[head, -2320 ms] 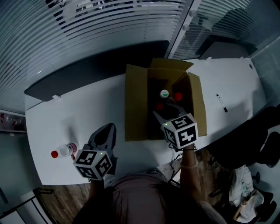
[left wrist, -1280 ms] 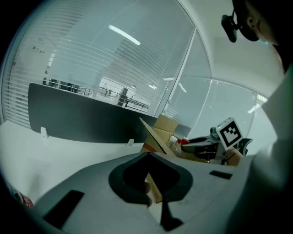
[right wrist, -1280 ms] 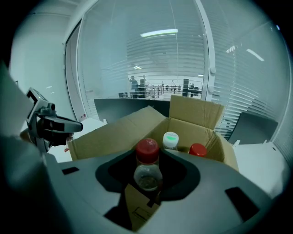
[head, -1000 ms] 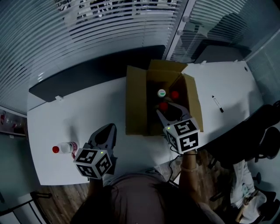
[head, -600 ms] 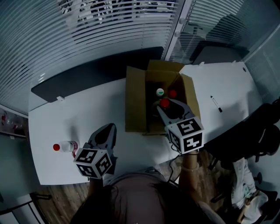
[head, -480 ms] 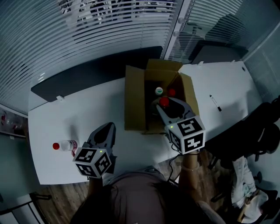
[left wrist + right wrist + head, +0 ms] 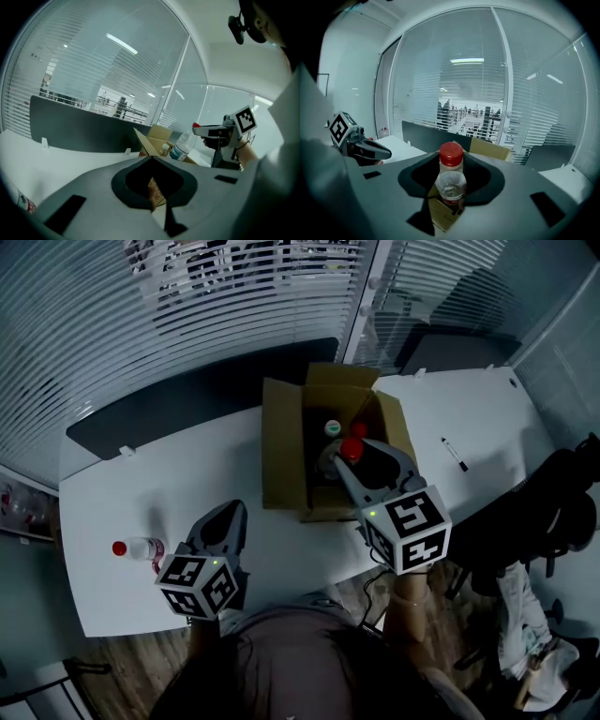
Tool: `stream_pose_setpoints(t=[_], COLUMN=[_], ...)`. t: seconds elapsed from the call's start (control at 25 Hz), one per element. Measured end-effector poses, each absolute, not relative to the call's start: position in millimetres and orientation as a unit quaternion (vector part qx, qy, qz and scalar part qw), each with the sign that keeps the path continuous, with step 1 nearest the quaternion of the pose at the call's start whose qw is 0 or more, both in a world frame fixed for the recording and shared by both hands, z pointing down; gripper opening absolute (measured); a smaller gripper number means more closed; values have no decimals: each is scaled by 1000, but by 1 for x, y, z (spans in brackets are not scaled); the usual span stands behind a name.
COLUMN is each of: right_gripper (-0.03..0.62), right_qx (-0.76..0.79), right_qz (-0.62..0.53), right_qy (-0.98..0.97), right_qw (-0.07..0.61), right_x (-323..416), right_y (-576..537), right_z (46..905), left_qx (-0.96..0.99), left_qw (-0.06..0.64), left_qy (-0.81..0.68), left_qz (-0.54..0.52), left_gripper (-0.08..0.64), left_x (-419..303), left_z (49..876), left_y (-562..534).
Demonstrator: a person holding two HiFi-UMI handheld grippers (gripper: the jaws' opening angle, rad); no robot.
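- The left tool (image 7: 234,513) is built with dark grey tapered jaws and a white cube (image 7: 200,585) printed with black square markers.
- The right tool (image 7: 351,458) is built alike.
- A dull brownish top (image 7: 291,652) is worn.

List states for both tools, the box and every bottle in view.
right tool: shut on the red-capped bottle
red-capped bottle: gripped at the neck, upright, cap on
left tool: shut, nothing gripped
cardboard box: flaps open, standing on the table
green-capped bottle: upright in the box, cap on
bottle on the table: lying on its side, red cap on
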State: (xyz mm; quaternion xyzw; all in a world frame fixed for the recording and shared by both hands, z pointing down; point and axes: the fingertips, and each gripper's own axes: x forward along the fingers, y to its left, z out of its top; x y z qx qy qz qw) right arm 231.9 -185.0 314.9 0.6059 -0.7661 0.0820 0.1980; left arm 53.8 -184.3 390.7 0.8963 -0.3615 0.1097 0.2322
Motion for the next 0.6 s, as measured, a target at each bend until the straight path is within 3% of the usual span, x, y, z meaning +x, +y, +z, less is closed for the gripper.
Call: stream_pose_setpoints(t=[0.6], right_gripper=[161], right_qx=[618], right_qz=[30], right_qy=[-768], right_qw=[165], right_x=[228], right_y=[-143], right_z=[264], left_qx=[903], left_qw=[223], left_qy=[-350], left_qz=[107], left_gripper=[8], left_x=[57], left_z=[384], left_y=[-162])
